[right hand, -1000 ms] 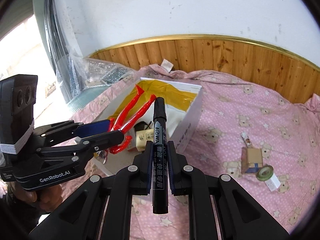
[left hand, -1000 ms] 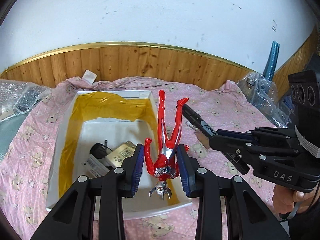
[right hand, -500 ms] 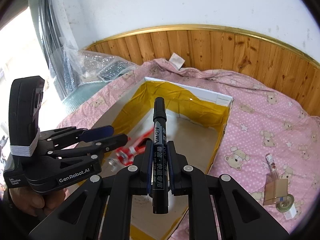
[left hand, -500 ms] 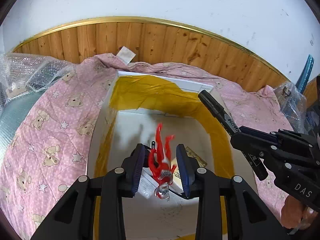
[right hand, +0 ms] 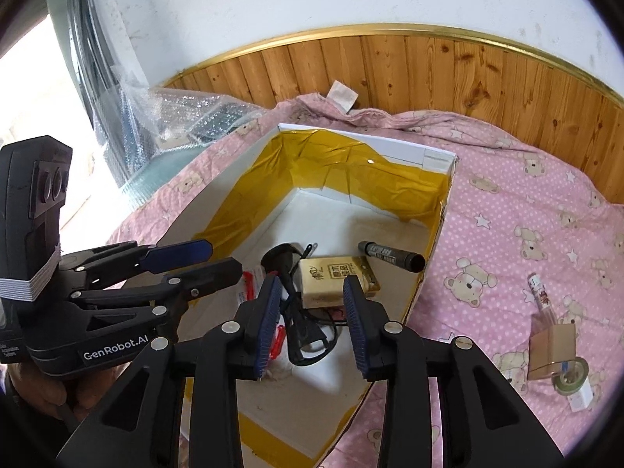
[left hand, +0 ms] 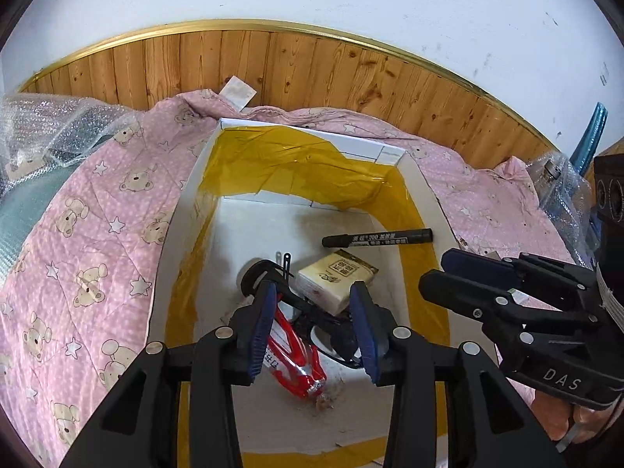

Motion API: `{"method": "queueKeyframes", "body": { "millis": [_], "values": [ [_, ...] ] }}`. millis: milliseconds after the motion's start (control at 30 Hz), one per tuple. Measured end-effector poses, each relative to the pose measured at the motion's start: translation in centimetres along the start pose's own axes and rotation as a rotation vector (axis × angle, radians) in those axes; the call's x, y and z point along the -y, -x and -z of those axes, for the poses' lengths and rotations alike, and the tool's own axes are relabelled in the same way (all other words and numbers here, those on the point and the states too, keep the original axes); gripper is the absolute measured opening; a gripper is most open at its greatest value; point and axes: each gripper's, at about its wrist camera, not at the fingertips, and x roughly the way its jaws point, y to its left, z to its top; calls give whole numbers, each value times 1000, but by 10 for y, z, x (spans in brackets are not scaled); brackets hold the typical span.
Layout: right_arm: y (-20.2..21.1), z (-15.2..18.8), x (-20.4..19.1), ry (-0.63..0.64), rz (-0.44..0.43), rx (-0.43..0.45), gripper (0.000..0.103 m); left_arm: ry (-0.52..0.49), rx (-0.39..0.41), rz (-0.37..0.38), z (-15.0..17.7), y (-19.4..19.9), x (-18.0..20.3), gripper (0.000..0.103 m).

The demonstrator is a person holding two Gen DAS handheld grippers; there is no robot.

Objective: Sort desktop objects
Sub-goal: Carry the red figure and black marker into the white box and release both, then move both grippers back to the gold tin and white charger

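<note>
Left wrist view: both grippers' jaws wide, empty, over box (left hand: 427, 195). Marker (left hand: 377, 237) at 1 o'clock inside, red figure (left hand: 294, 355) below left gripper (left hand: 314, 325). Withdrawal risk: cable (right hand: 300, 327) snagged by right gripper (right hand: 312, 323).

Bright daylight, blown-out window (right hand: 27, 89), fisheye-curved edges.

— Count inside the box (right hand: 436, 234), centre frame?
— One black marker (right hand: 392, 254), one tissue pack (right hand: 331, 281), one red figure (left hand: 294, 355), one black corded plug (right hand: 282, 255).
— Outside, on the pink bed cover (right hand: 507, 202), right of frame?
— One tape roll (right hand: 571, 376), one small cardboard piece (right hand: 552, 351), one small tube (right hand: 540, 292).
— Tools?
— Two, both empty.
</note>
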Motion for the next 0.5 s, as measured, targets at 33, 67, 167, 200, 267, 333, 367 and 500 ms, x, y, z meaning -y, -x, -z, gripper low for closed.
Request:
{"method": "queueKeyframes", "body": {
  "millis": [33, 67, 167, 200, 267, 333, 367, 500],
  "values": [
    [1, 2, -1, -5, -4, -4, 36, -4, -4, 4, 2, 1, 2, 41],
    [3, 4, -2, -3, -4, -6, 36, -10, -8, 6, 4, 1, 5, 41],
    [7, 10, -6, 9, -6, -11, 37, -19, -14, 6, 10, 5, 12, 41],
    [9, 12, -7, 11, -7, -12, 37, -20, -12, 5, 12, 7, 13, 41],
    [14, 15, -10, 15, -11, -10, 38, -21, -8, 8, 14, 11, 15, 41],
    [17, 17, -12, 21, -10, -11, 40, -23, -9, 9, 16, 13, 18, 41],
    [19, 18, -12, 21, -9, -10, 40, -25, -10, 9, 17, 14, 19, 41],
    [24, 22, -17, 34, -10, -7, 43, -30, -11, 9, 20, 17, 23, 41]
  ]
}}
